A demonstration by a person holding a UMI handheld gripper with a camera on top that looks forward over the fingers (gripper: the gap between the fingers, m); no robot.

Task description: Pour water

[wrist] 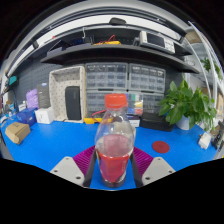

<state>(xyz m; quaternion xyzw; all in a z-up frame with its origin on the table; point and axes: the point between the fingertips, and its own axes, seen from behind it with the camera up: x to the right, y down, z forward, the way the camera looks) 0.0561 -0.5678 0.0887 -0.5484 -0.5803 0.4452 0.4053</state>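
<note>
Bottle (pixel 115 140) blocks path ahead between fingers (pixel 84 160); blue tabletop (pixel 60 140) open left; plant (pixel 186 103) right.

I am looking along the gripper (pixel 114 163), whose two pink-padded fingers are pressing on a clear plastic bottle (pixel 114 143) with an orange cap and red liquid inside. It is standing upright over a blue table (pixel 50 143). A potted green plant (pixel 185 103) is sitting beyond, near shelving (pixel 120 52).
</note>
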